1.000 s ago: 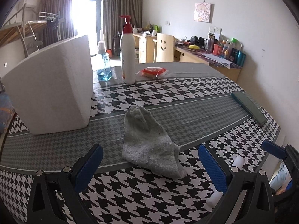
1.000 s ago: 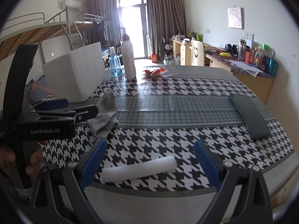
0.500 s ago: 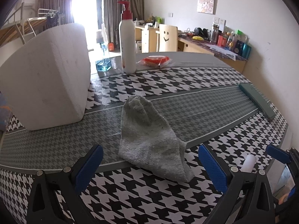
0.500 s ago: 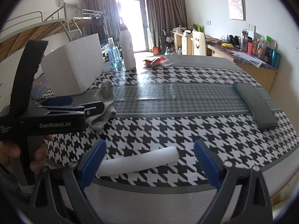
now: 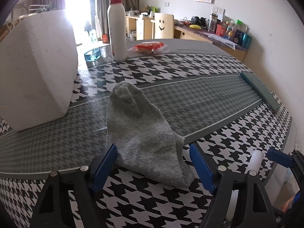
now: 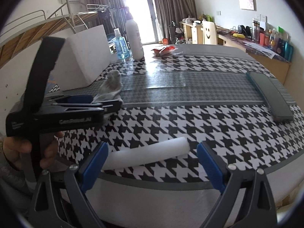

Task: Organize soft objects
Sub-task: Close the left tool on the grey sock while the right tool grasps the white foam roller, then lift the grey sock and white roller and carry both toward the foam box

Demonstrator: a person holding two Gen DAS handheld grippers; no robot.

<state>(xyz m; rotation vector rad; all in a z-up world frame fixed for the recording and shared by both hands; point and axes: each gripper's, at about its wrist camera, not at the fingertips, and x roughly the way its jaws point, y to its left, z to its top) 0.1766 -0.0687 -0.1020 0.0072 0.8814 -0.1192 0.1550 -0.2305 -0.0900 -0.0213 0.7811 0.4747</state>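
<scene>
The crumpled grey knit sock (image 5: 144, 133) lies on the black-and-white houndstooth tablecloth (image 5: 171, 66), near edge, just right of a big white foam block (image 5: 36, 76). The left gripper (image 5: 153, 166) has its blue-padded jaws either side of the sock's near end; they've just been closing in. Left pad touches the fabric, right pad looks a hair off, so no firm pinch yet. Seen from the right wrist cam, the left gripper body carries white lettering, blurred, approx. "GenRobot.AI". The right gripper (image 6: 152, 165) has jaws spread wide, nothing between them; a white foam cylinder (image 6: 146, 153) lies just ahead. Pump bottle (image 5: 116, 24), white w/ red top, label not readable. Dark green flat case (image 6: 269, 96) at right.
</scene>
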